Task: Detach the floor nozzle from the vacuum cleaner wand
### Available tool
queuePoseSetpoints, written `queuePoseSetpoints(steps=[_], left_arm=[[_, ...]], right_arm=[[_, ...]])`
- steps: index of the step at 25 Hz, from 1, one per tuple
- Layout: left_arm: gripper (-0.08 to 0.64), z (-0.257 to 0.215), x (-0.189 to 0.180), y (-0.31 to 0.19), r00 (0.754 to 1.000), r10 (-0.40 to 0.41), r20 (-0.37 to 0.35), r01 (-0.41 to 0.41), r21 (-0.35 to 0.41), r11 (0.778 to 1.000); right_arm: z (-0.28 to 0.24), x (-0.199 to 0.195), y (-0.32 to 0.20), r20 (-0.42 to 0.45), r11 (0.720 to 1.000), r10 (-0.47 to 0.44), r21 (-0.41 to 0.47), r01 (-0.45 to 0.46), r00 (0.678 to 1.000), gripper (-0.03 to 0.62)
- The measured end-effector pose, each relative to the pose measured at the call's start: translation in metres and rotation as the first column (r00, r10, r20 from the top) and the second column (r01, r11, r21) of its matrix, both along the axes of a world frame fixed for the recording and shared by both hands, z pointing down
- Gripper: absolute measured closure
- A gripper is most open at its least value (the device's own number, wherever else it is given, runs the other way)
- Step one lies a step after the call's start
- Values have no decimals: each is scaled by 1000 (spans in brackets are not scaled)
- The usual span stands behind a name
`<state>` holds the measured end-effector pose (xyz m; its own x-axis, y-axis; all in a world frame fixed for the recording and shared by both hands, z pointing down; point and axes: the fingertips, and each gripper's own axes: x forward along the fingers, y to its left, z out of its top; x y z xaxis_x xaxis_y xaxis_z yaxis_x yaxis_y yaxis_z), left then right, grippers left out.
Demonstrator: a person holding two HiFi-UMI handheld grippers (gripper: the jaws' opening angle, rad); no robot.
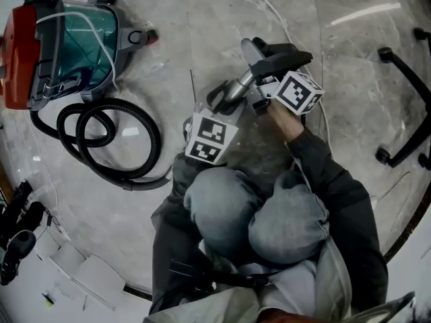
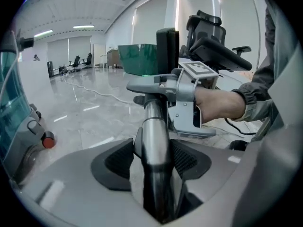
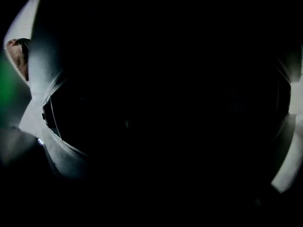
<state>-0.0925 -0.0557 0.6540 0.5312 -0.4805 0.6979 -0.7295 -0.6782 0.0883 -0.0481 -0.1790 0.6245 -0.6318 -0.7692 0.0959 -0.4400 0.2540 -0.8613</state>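
Note:
The silver wand (image 1: 237, 88) lies slanted over the floor in front of the crouching person, and its far end meets the black floor nozzle (image 1: 281, 54). My left gripper (image 1: 217, 110) is at the wand's near end. In the left gripper view both black pads (image 2: 120, 161) press on the wand (image 2: 155, 136), so the left gripper (image 2: 154, 163) is shut on it. My right gripper (image 1: 264, 94) sits at the nozzle end, beside the joint, and shows as a grey body (image 2: 185, 103) in a hand. The right gripper view is almost wholly dark, so its jaws are hidden.
A red and teal vacuum canister (image 1: 60, 46) stands at the upper left, its black hose (image 1: 111, 136) coiled on the marble floor beside it. A black chair base (image 1: 404, 113) is at the right. A thin cable (image 1: 269, 9) runs across the floor beyond the nozzle.

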Motion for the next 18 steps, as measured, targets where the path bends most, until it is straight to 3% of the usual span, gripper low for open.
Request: queuePoseSetpoints(steps=[4,5,7,9,13,15,16,18], left_arm=[[300,-18,7,1,998,64,-15,-64,34,997],[292,-22,9,1,996,91,15,-91,50,995],[206,-27,16,-1,983,142,120,-152,78,985],[189,-24,25,-1,961,193,197,-204,41,978],[155,-28,40,8,944,269,190,-270,-20,963],[176,-38,49,13,924,333,186,-337,-9,941],[282,-44,54,17,914,364,178,-369,-2,929],[288,-54,63,23,908,397,134,-399,-10,917]], right_arm=[[-40,2,6,32,991,-49,129,44,998,396],[-50,4,8,38,986,-54,160,47,998,397],[-65,8,13,45,980,-52,195,43,998,398],[-73,14,19,53,977,-42,210,29,998,400],[-92,28,35,114,957,-58,288,23,992,402],[-107,32,39,129,936,-81,350,31,988,400],[-115,33,41,131,926,-95,376,39,987,399],[-129,36,45,123,908,-121,415,60,985,396]])
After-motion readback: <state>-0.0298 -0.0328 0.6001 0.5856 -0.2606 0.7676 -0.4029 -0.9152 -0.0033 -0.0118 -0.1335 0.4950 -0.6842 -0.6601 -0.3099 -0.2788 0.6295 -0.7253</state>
